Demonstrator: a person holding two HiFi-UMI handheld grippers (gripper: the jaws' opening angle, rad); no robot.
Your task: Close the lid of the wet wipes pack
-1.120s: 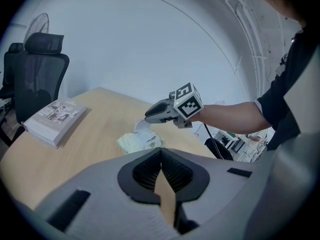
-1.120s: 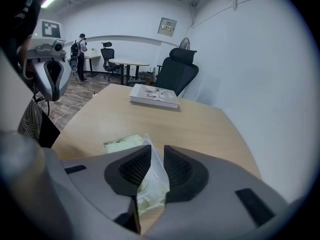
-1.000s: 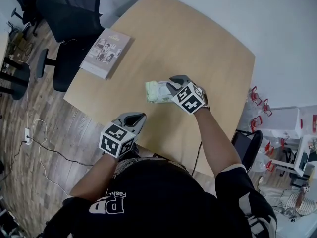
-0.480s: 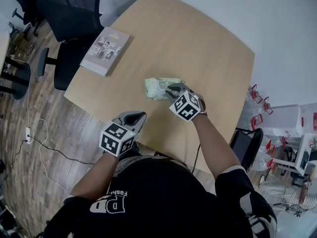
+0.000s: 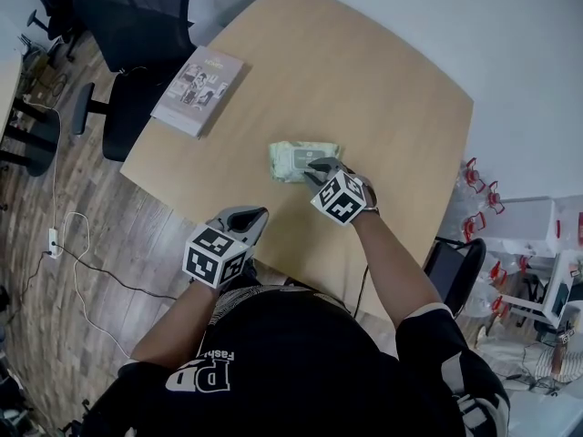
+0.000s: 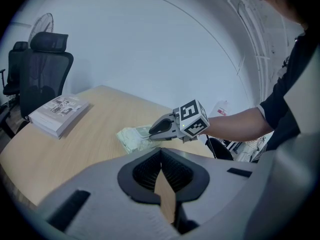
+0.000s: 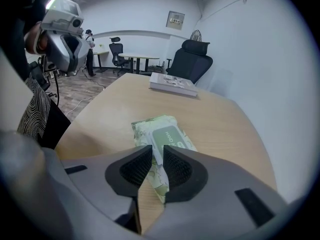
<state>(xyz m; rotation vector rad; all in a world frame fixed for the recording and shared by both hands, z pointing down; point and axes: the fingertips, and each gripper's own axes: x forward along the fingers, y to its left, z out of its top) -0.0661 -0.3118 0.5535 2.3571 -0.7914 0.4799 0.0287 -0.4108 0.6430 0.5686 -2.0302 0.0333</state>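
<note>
The pale green wet wipes pack [image 5: 299, 159] lies flat on the wooden table [image 5: 383, 89], and its green lid [image 7: 169, 135] lies down on its top. My right gripper [image 5: 316, 166] points steeply down at the pack's near right end. Its jaws are opening and stand a narrow gap apart just above the lid's edge. The right gripper view shows the same gripper [image 7: 156, 151] with the pack [image 7: 150, 126] beyond its tips. My left gripper [image 5: 259, 214] hovers at the table's near edge, shut and empty, well short of the pack [image 6: 131, 138].
A book [image 5: 198, 92] lies at the table's far left corner. Black office chairs [image 5: 127, 25] stand beyond that corner on the wood floor. A cable [image 5: 82, 262] trails on the floor at the left. White shelving with red clips [image 5: 519, 235] stands at the right.
My right gripper has come down and back toward me, from over the pack's right half to its near right end, so more of the pack shows. The left gripper has stayed put.
</note>
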